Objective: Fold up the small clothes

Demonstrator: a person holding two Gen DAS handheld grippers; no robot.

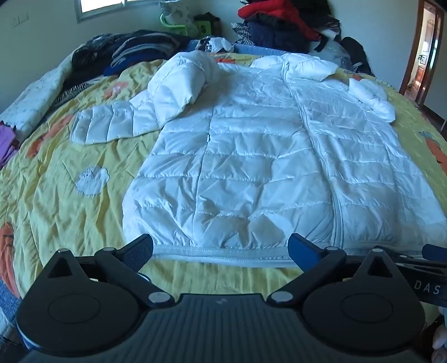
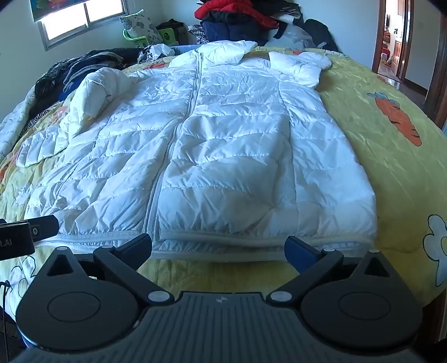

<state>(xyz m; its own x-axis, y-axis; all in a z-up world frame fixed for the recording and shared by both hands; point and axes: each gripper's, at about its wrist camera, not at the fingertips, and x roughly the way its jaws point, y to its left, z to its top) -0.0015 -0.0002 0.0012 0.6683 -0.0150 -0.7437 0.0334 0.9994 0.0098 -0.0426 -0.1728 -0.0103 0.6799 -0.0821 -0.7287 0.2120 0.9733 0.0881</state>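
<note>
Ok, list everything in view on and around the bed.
puffer jacket: one, white, spread front-up on the bed, zipped, hem nearest the cameras
bedspread: one, yellow with carrot and flower prints, under the jacket
dark clothes heap: one, black and blue, far left of the bed
red and navy clothes pile: one, beyond the bed by the wall
window: one, far left wall
doorway: one, wood-framed, far right
left gripper: black fingers open, at the hem
right gripper: black fingers open, at the hem
</note>
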